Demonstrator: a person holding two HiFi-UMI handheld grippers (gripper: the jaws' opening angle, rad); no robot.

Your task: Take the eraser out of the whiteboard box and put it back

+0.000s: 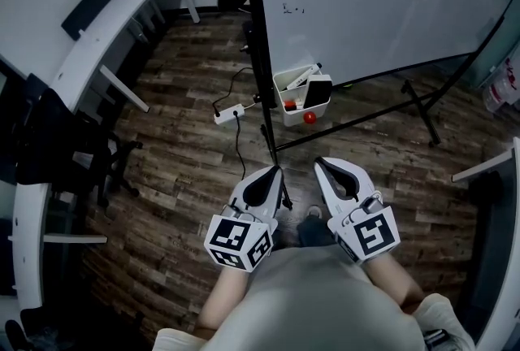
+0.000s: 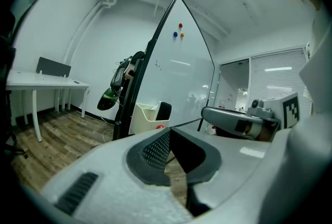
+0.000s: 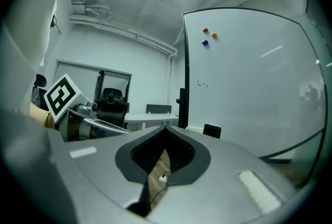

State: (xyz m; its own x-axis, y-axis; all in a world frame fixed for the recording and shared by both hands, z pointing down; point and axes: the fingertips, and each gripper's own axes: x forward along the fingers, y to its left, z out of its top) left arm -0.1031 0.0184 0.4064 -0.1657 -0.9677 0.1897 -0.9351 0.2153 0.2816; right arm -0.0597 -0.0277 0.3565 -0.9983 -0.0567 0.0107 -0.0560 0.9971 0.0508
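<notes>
Black rectangular eraser [image 1: 318, 88] stands inside the white plastic whiteboard box [image 1: 296, 114], far ahead; we hold left gripper [image 1: 275, 171] and right gripper [image 1: 319, 163] closed, empty: either pre-removal or post-return.

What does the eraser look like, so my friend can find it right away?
Look for the big whiteboard on its black stand. A white box sits by its bottom corner, and the eraser stands upright in it. It is the one wide dark block; the markers beside it are thin sticks.
</notes>
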